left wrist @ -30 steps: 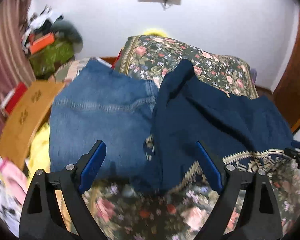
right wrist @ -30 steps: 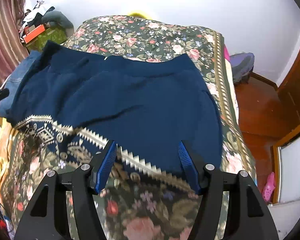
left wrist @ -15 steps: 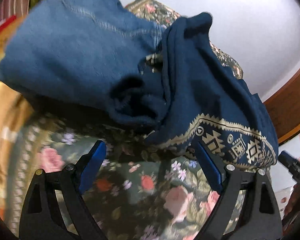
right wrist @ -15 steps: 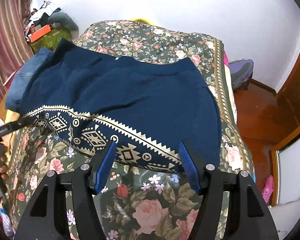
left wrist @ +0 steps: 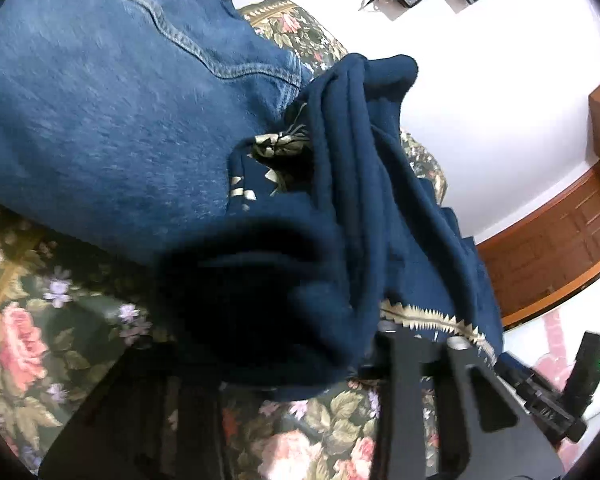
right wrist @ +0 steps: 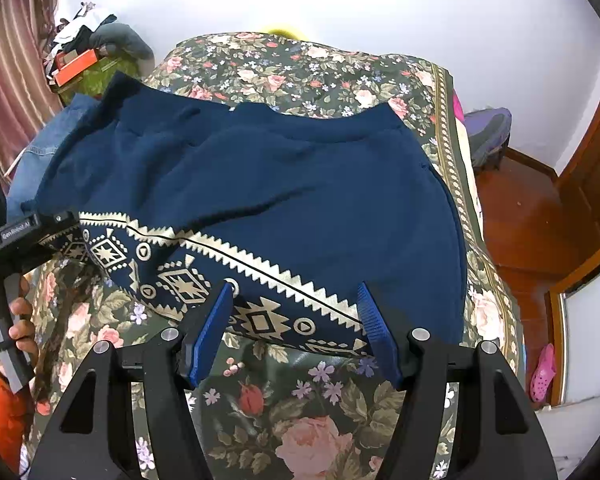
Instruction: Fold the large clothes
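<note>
1. Left wrist view: the left hand-held gripper (left wrist: 300, 364) sits at six o'clock, and its jaws are closing on a bunched corner of the navy garment (left wrist: 364, 208). Dark cloth fills the gap between them and hides the blue pads, so whether the pads already press cannot be told for sure, though it looks so. A gold zigzag border shows at four o'clock. Folded jeans (left wrist: 100, 100) lie at ten o'clock, touching the garment. Both rest on the bed's floral cover (left wrist: 52, 332).

2. Right wrist view: the right hand-held gripper (right wrist: 296, 332) stands with its jaws apart, holding nothing. Its blue fingers (right wrist: 210, 332) straddle the patterned hem at the garment's near right corner, and the pads appear clear of the cloth. The navy garment (right wrist: 300, 176) lies spread across the bed from nine to two o'clock, with a crease running through its middle. At nine o'clock the left hand-held gripper (right wrist: 56, 220) meets the hem's far left corner, a hand (right wrist: 14, 320) on its handle.

3. Step in hand, as a judgement: securing both hem corners before the first fold. The left corner is being taken; the right is not yet.

4. Next move, as a judgement: the right jaws need to close on the hem. Then both corners should lift together and travel toward twelve o'clock, evenly, so the hem lands square on the waistband.
</note>
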